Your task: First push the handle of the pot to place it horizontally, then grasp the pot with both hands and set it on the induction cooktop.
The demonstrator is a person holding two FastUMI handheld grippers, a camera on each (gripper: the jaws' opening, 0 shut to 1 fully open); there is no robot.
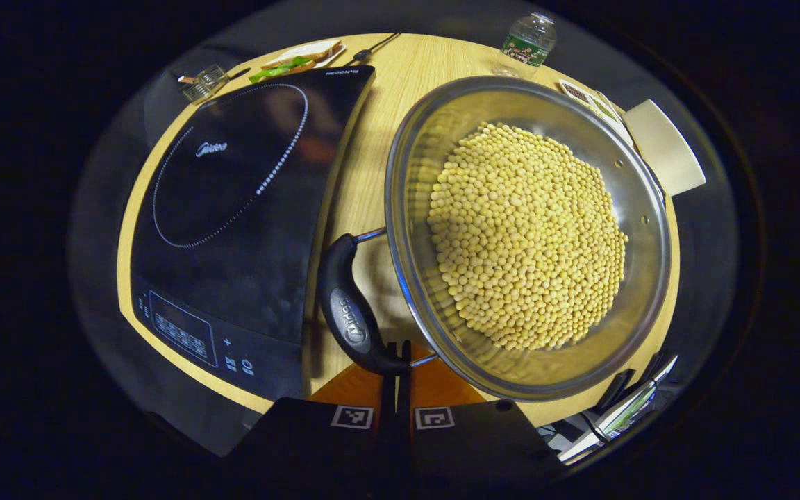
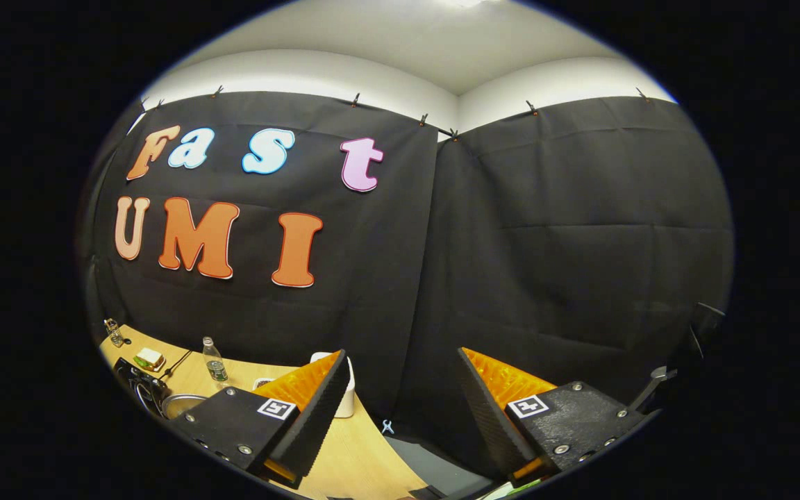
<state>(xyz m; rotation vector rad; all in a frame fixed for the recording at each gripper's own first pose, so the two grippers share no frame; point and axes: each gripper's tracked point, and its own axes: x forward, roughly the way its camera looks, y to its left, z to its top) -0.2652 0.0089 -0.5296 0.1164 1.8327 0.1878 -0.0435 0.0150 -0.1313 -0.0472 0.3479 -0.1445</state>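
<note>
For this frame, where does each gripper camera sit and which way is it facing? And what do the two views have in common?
Left gripper view: rides above the table, looking down on the pot of beans and induction cooktop; the left gripper, fingers together, sits at the pot's handle.
Right gripper view: held low by the table edge, facing the cloth wall; the right gripper shows with fingers spread, holding nothing.
Shared: the table, water bottle and pot rim.

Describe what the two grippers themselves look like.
Left gripper: black blocky body with two square black-and-white tag markers, fingers slim. Right gripper: black plates with silver screws, one square tag marker each, wedge-shaped fingers ribbed on their inner faces.
</note>
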